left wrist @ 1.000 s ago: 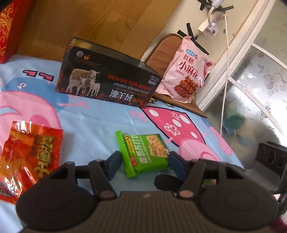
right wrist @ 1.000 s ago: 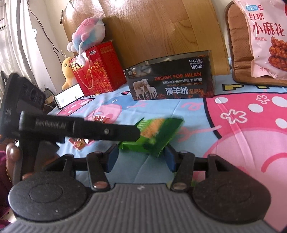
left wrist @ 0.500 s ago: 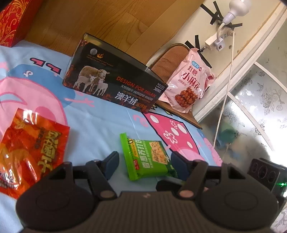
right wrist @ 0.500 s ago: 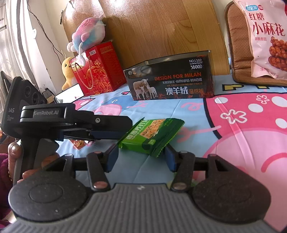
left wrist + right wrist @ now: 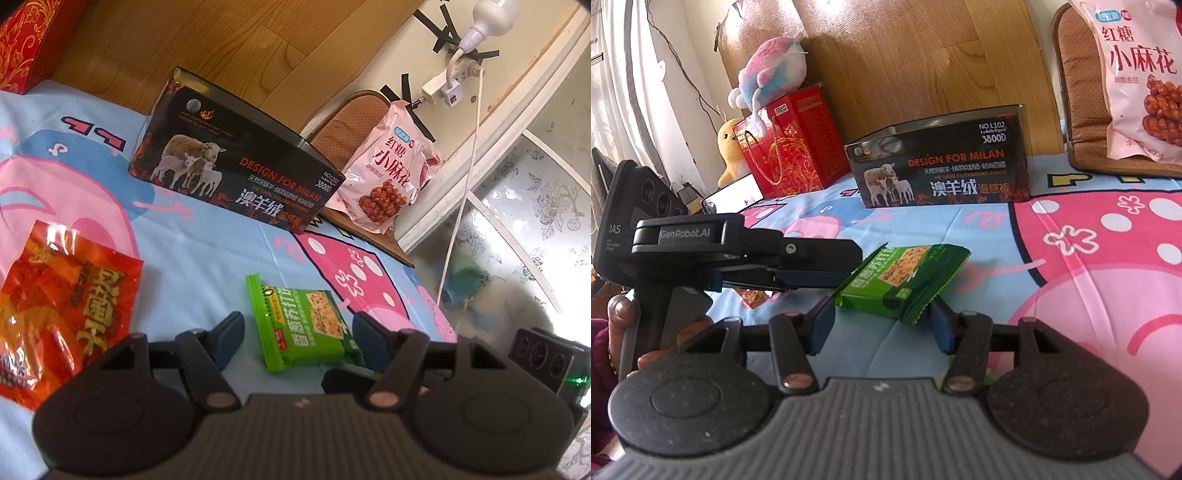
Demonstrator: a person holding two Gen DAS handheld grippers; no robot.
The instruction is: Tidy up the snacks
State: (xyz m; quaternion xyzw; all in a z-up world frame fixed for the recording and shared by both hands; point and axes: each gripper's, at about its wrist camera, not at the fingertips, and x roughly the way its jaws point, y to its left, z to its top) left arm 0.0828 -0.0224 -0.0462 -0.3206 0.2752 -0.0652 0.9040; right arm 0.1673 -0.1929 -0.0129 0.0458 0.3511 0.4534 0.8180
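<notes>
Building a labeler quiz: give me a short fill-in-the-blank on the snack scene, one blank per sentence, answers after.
1. The green cracker packet lies on the ____ between the left gripper fingers.
2. The pink snack bag leans on a ____ cushion.
3. The black tin box shows a picture of ____.
4. The plush toy sits on a ____ box.

Answers: bedsheet; brown; sheep; red
</notes>
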